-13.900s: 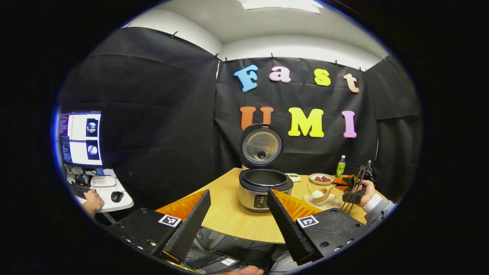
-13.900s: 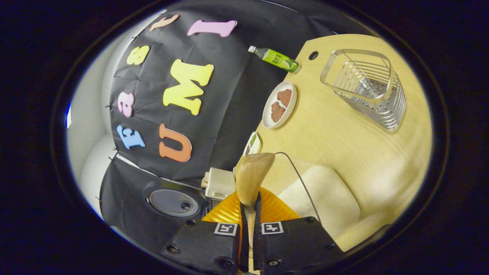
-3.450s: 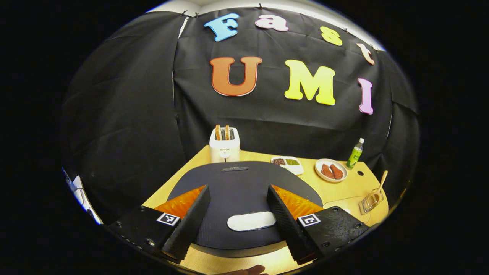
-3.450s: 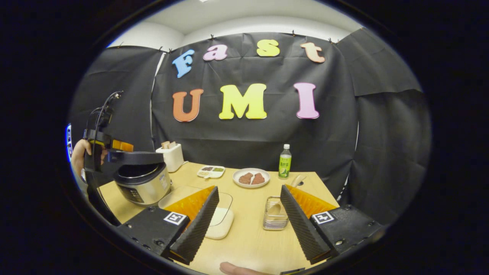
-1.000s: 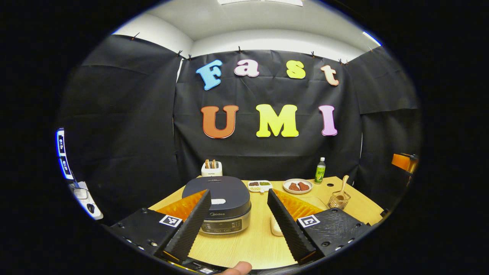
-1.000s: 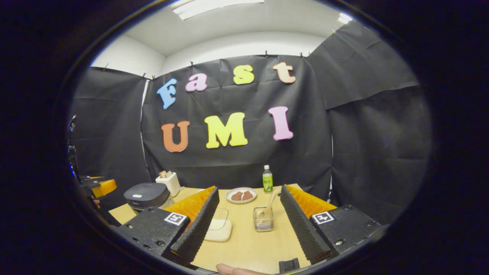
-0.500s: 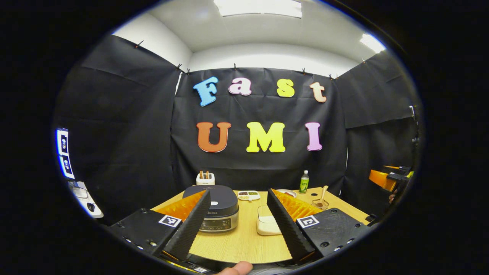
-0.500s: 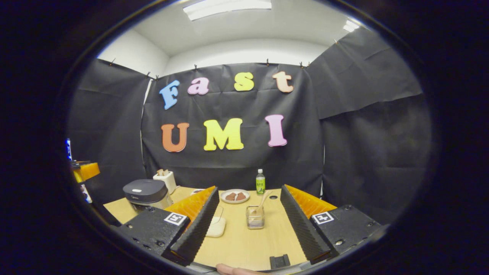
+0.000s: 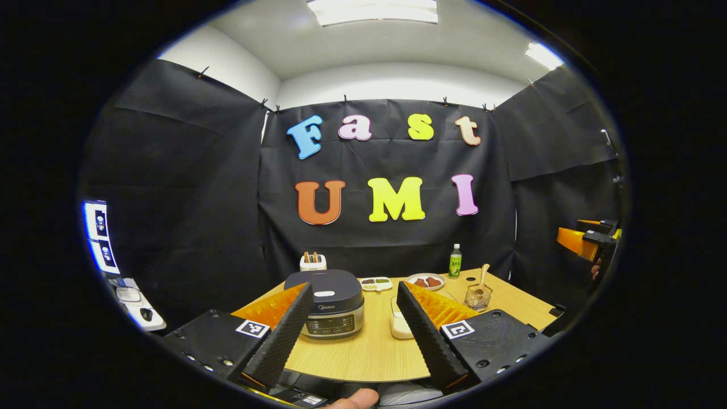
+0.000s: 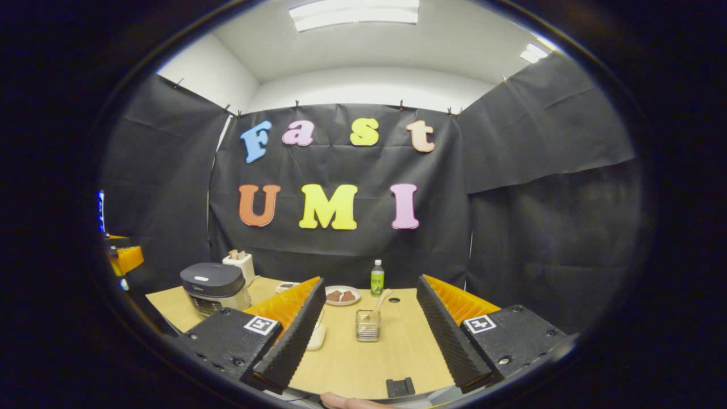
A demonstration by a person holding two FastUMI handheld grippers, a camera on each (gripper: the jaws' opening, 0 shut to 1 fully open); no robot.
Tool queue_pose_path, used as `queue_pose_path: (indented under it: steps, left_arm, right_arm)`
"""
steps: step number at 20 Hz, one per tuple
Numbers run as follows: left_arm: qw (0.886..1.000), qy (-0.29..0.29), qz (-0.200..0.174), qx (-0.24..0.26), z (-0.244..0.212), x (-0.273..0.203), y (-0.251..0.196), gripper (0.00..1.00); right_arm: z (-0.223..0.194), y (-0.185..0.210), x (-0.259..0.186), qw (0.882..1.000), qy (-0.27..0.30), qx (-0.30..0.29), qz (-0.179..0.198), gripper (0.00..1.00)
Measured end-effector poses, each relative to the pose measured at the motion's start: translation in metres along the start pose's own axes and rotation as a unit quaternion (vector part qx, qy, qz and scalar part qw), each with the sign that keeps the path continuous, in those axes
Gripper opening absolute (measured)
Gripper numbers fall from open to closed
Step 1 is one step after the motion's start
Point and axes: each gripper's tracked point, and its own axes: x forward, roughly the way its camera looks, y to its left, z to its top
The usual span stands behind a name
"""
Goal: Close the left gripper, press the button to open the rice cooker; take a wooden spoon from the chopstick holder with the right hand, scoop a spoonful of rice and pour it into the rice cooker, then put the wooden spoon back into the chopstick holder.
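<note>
The rice cooker (image 9: 329, 301) sits at eleven o'clock on the table (image 9: 369, 355), lid down, its front lettering too small to read. The left gripper (image 9: 353, 329) and right gripper (image 10: 369, 332) both hang released. At one o'clock the wooden spoon (image 10: 377, 304) leans in the chopstick holder (image 10: 367, 325); a bump would likely tip it.

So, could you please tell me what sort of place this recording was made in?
It looks like a staged kitchen corner inside a recording booth, not a real kitchen: black cloth walls surround a wooden table set with a rice cooker, a toaster and a plate of food.
</note>
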Motion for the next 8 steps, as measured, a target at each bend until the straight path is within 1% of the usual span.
queue_pose_path:
  steps: [1, 3, 4, 5, 6, 7, 8]
  left_arm:
    - [1.000, 0.000, -0.003, -0.001, 0.000, 0.000, -0.001, 0.95]
    - [1.000, -0.003, -0.004, 0.003, 0.004, 0.001, 0.000, 0.95]
    - [1.000, -0.006, -0.003, 0.008, 0.006, 0.002, 0.001, 0.94]
    - [1.000, -0.010, -0.001, 0.013, 0.008, 0.002, 0.003, 0.94]
    - [1.000, -0.014, 0.000, 0.018, 0.012, 0.002, 0.002, 0.94]
    - [1.000, -0.017, 0.000, 0.020, 0.015, 0.002, 0.002, 0.94]
    - [1.000, -0.020, -0.001, 0.022, 0.018, 0.002, 0.002, 0.94]
  right_arm:
    - [0.004, 0.000, -0.002, 1.000, -0.006, 0.002, -0.002, 0.95]
    - [0.012, 0.001, -0.007, 1.000, -0.023, 0.007, -0.003, 0.95]
    - [0.014, 0.001, -0.010, 1.000, -0.026, 0.007, -0.004, 1.00]
    - [0.014, 0.002, -0.011, 1.000, -0.027, 0.008, -0.004, 0.95]
    - [0.016, 0.002, -0.013, 1.000, -0.029, 0.008, -0.004, 0.95]
    - [0.017, 0.002, -0.014, 0.999, -0.031, 0.007, -0.004, 1.00]
    - [0.018, 0.002, -0.015, 0.999, -0.032, 0.004, -0.005, 1.00]
